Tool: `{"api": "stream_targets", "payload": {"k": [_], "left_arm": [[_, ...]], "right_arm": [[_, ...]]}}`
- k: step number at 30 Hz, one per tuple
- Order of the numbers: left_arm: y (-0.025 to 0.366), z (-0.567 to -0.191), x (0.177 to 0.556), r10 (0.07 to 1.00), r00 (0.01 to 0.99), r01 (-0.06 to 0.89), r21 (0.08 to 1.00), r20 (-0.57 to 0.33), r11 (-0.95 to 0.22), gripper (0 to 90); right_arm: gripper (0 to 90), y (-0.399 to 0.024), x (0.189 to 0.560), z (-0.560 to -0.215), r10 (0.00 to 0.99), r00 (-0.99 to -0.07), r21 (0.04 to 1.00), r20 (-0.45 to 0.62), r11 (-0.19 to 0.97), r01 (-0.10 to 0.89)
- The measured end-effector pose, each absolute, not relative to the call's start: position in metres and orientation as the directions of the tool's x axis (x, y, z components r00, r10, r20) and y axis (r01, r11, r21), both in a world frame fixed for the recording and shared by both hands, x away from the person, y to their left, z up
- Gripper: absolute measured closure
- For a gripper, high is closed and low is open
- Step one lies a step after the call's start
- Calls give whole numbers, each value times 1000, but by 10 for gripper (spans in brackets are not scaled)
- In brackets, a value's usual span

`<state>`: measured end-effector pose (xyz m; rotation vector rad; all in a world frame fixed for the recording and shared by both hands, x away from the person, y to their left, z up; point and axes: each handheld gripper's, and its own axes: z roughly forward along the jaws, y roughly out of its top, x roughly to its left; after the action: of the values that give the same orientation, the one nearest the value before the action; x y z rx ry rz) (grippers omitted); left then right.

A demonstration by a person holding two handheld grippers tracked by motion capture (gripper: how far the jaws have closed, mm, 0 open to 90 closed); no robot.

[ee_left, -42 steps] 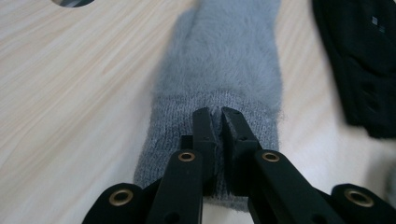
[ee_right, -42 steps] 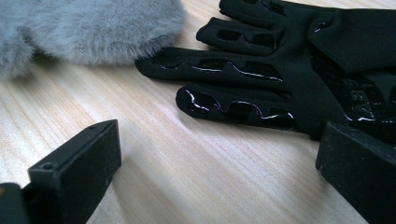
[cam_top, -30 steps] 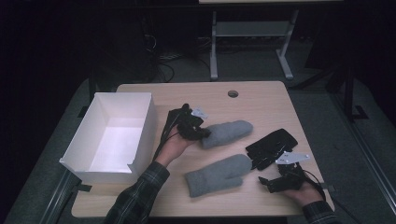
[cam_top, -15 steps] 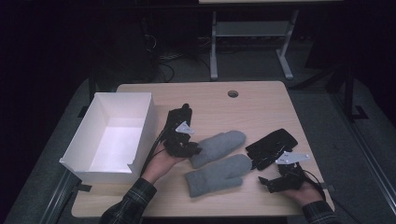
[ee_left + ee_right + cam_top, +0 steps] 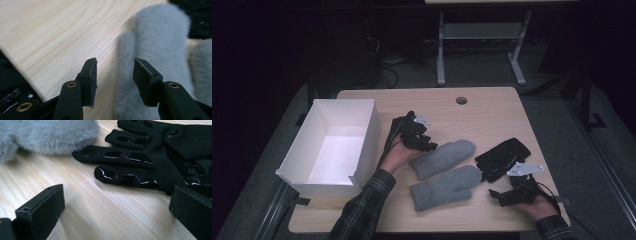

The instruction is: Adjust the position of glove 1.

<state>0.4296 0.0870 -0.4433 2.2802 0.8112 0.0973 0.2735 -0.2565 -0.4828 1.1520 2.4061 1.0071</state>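
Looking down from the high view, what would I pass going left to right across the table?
White box → left gripper → the two grey mittens → black gloves → right gripper, near the table's right edge.

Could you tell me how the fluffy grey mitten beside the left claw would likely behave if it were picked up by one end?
The fluffy grey fleece mitten would probably droop: it lies flat and soft on the wooden table. Its thick pile suggests it is light for its size. The fur may compress, so the open left claw would likely need a deep pinch.
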Motion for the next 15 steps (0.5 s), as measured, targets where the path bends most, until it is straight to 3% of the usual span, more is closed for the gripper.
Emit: {"api": "stream_targets", "payload": {"k": [9, 13, 15], "left_arm": [[76, -461, 427, 505, 852, 470, 624, -136, -624, 574], [72, -459, 424, 475, 865, 464, 613, -158, -640, 792], [70, -458, 423, 488, 857, 477, 609, -164, -633, 840]], "right_arm": [[0, -256, 273, -483, 769, -637, 698, 41, 435, 569], [0, -256, 273, -483, 771, -635, 696, 43, 433, 572], [0, -256, 273, -483, 769, -637, 698, 40, 435, 569]]}}
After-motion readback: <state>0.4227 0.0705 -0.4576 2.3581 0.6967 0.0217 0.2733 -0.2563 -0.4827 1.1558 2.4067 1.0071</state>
